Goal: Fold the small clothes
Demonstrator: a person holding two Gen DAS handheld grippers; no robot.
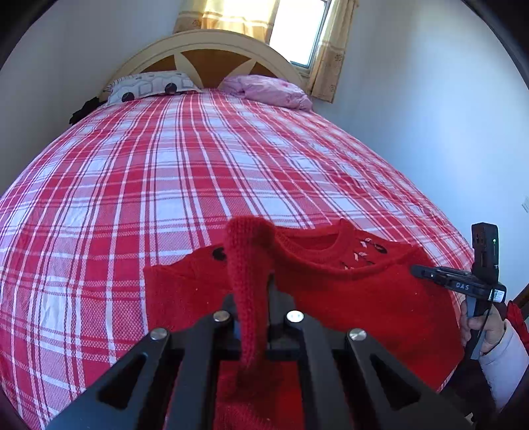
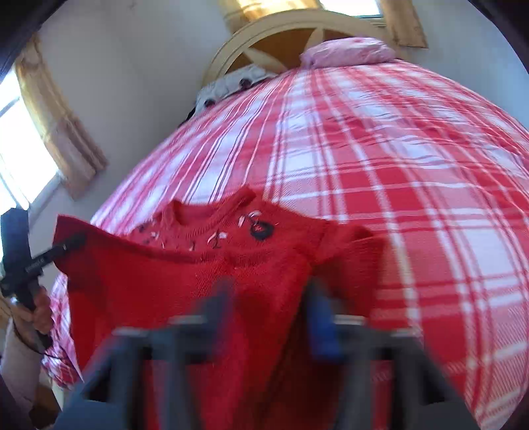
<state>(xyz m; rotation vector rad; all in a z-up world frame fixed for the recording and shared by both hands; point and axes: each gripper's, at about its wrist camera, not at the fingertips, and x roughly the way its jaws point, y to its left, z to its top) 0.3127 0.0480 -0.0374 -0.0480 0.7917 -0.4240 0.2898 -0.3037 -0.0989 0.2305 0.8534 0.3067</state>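
A small red knit sweater with dark and white embroidery below its round neck hangs spread over the near end of the bed. My left gripper is shut on a bunched fold of its knit that sticks up between the jaws. In the right wrist view the same gripper pinches the sweater's left corner. My right gripper grips the opposite shoulder edge. Its own view is blurred, and the sweater runs between the fingers of the right gripper.
The bed has a red and white plaid cover. A patterned grey pillow and a pink pillow lie by the arched headboard. A curtained window is behind it. A person's hand holds the right gripper's handle.
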